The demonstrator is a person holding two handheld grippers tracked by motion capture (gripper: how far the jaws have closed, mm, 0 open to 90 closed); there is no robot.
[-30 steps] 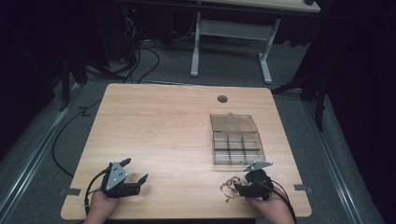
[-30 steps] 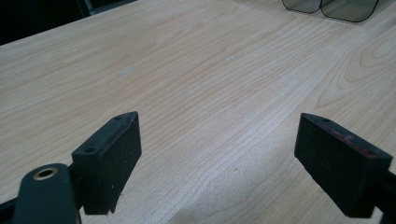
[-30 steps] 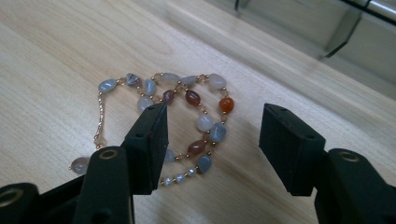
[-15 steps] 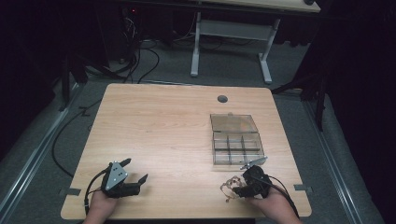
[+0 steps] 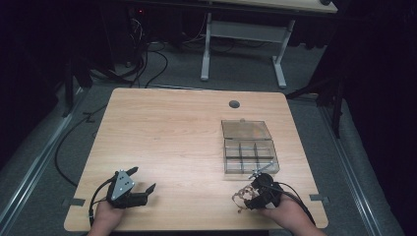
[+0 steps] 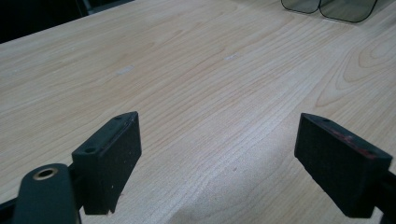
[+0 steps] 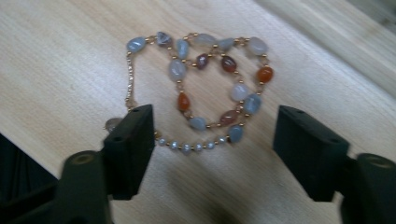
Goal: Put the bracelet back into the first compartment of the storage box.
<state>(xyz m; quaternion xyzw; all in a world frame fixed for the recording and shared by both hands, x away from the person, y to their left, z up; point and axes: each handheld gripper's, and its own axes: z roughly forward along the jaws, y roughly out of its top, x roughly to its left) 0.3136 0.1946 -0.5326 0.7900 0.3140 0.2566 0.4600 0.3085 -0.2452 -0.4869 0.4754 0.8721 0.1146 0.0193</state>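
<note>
A beaded bracelet or necklace [image 7: 205,84] of grey, white and orange stones on a gold chain lies looped on the wooden table. My right gripper [image 7: 212,135] hovers open just over it, jaws on either side of the loop's near end. From above, the beads [image 5: 241,196] lie at the front right, just left of my right gripper [image 5: 255,193]. My left gripper [image 5: 142,189] rests open at the table's front left; in its own view my left gripper [image 6: 217,149] has bare wood between its jaws.
A clear plastic compartment box [image 5: 250,156] with its lid [image 5: 246,129] folded back sits on the table's right half, just beyond the right hand. A round cable hole [image 5: 234,104] marks the far edge. Cables and a desk frame [image 5: 241,44] are on the floor behind.
The right hand has shifted slightly and turned toward the beads. The left gripper has stayed put.
</note>
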